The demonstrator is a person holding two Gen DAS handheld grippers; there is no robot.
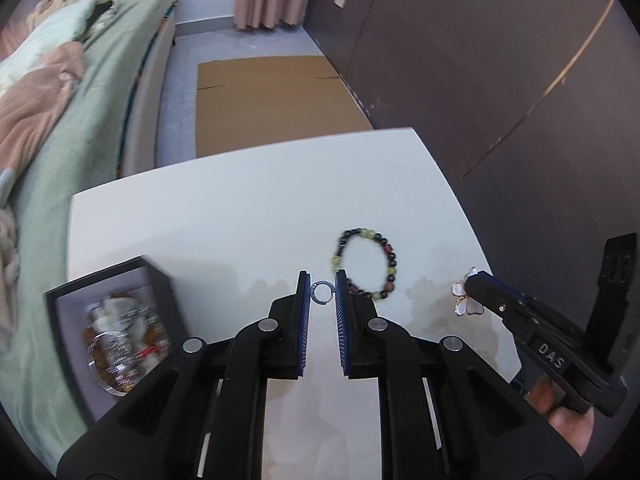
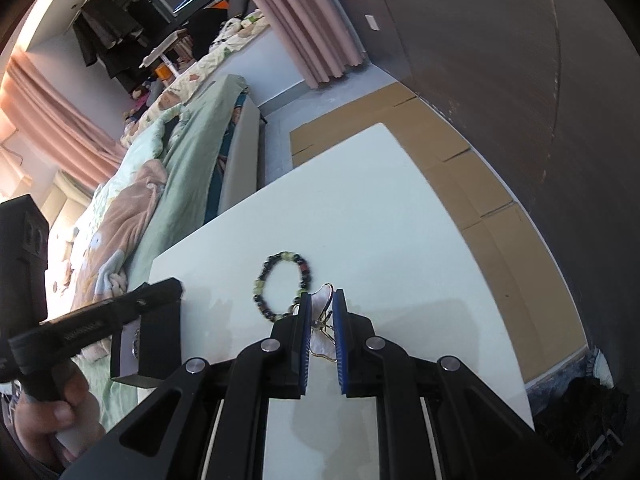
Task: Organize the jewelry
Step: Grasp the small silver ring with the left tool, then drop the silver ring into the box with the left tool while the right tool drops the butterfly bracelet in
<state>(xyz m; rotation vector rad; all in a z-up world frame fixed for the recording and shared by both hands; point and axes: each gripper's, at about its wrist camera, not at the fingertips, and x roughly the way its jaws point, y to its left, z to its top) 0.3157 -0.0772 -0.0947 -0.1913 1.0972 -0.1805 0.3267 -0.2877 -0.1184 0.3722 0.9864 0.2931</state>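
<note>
While I hold both grippers over the white table [image 1: 248, 216], the left gripper [image 1: 322, 280] has a small silver ring [image 1: 322, 291] pinched between its fingertips, jaws narrowed to the ring's width, ring lifted off the tabletop as far as I can tell. Blue pads [image 1: 305, 328] line the inner faces.

Right gripper [image 2: 322, 300] is clamped on a butterfly clip [image 2: 322, 320], pearly white wings with gold wire edge, jaws closed down to the clip's thickness. From the left wrist view I see the same clip [image 1: 466, 298] sticking out of the right gripper's tip [image 1: 474, 280] over the table's right edge.

Bead bracelet [image 1: 366, 264], dark beads mixed with yellow-green and a couple reddish ones, lies flat on the table just right of the left gripper's tip; its lower arc passes behind the left gripper's right finger. In the right wrist view the bracelet [image 2: 282, 286] sits just left of the right gripper's left finger.

Black box [image 1: 116, 332] stands open at the table's left side, tilted toward me, blurred; jewelry [image 1: 120, 344] piled inside, cannot tell the individual pieces. Bed [image 1: 80, 120] with green cover lies beyond the table on the left.
</note>
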